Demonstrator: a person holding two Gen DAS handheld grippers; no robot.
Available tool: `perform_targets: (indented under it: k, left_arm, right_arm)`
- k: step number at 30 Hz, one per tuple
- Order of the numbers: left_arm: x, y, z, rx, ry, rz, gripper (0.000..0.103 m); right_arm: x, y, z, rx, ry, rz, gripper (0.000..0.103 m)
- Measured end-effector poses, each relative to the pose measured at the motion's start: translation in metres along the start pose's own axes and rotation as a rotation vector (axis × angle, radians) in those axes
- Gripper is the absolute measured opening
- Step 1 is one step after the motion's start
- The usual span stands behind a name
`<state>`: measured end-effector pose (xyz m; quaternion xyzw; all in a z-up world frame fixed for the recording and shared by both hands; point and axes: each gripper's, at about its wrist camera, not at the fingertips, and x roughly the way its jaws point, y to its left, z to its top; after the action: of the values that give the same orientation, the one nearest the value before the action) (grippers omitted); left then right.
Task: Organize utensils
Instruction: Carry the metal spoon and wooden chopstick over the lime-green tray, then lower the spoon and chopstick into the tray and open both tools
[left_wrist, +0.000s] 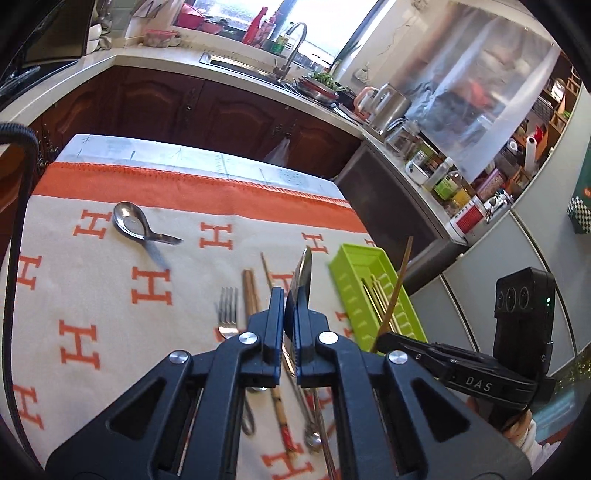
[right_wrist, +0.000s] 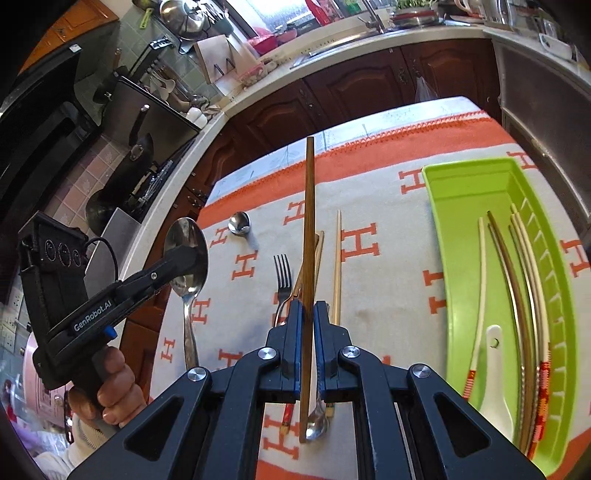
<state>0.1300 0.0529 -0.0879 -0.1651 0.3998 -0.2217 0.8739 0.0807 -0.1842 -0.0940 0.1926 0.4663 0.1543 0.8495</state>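
The right gripper (right_wrist: 309, 314) has its fingers pinched on a brown chopstick (right_wrist: 308, 221) above the cloth-covered surface (right_wrist: 388, 295), beside the green tray (right_wrist: 461, 206); the left gripper (left_wrist: 290, 306) clamps a large steel spoon (right_wrist: 186, 254). Both grips are thin, so either could pivot and drop short of the tray

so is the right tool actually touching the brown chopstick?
Touching. In the right wrist view the right tool has both fingers pressed against the brown chopstick, which stands up between them with no gap.
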Motion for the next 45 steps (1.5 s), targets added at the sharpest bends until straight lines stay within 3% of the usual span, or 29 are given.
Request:
perform_targets:
  k: [11, 22, 27, 35, 45]
  left_arm:
    - [-0.002, -0.093, -0.015, 0.076, 0.064, 0.027, 0.002]
    - [0.041, -0.174, -0.012, 0.127, 0.109, -0.012, 0.002]
    - [0.076, -0.193, -0.016, 0.145, 0.116, 0.018, 0.002]
    - [0.139, -0.186, -0.022, 0.153, 0.164, 0.125, 0.002]
    - [0.175, -0.172, -0.016, 0.138, 0.237, 0.093, 0.002]
  right_arm:
    - [-0.106, -0.022, -0.012, 0.008, -0.111, -0.072, 0.005]
    - [-0.196, -0.096, -0.013, 0.060, -0.184, -0.174, 0.000]
    - [-0.224, -0.125, -0.019, 0.076, -0.195, -0.180, 0.000]
    - [-0.214, -0.155, -0.026, 0.130, -0.154, -0.135, 0.000]
    - [-0.142, -0.173, -0.024, 0.245, -0.031, -0.083, 0.003]
